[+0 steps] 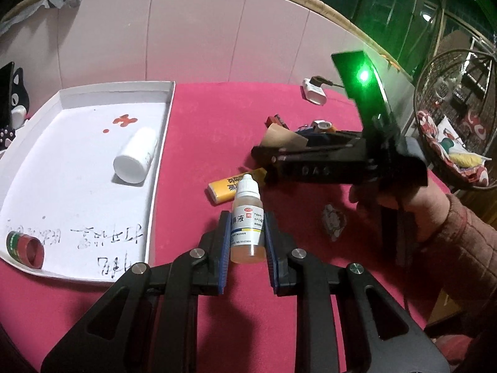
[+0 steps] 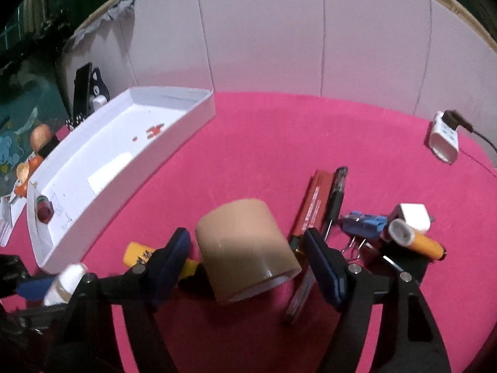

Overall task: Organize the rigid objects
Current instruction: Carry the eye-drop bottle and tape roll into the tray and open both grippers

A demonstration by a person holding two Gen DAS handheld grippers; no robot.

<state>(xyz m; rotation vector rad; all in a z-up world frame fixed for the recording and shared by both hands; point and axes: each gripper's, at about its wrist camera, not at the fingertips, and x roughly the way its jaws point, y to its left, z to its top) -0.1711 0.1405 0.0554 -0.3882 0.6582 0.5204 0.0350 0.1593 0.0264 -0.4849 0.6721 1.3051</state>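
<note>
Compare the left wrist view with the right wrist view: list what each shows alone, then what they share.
Only the left wrist view: the left gripper shut on a dropper bottle, a white bottle lying in the tray, and a wicker basket.

Only the right wrist view: the right gripper's fingers on either side of a tape roll, not pressing it, plus a pen and blue clips.

Both: the white tray, the red ring, the yellow tube and the charger.

Dropper bottle (image 1: 247, 217) sits between the left gripper (image 1: 247, 245) fingers; tray (image 1: 161, 143) lies ahead-left, holding a white bottle (image 1: 135, 155).
</note>
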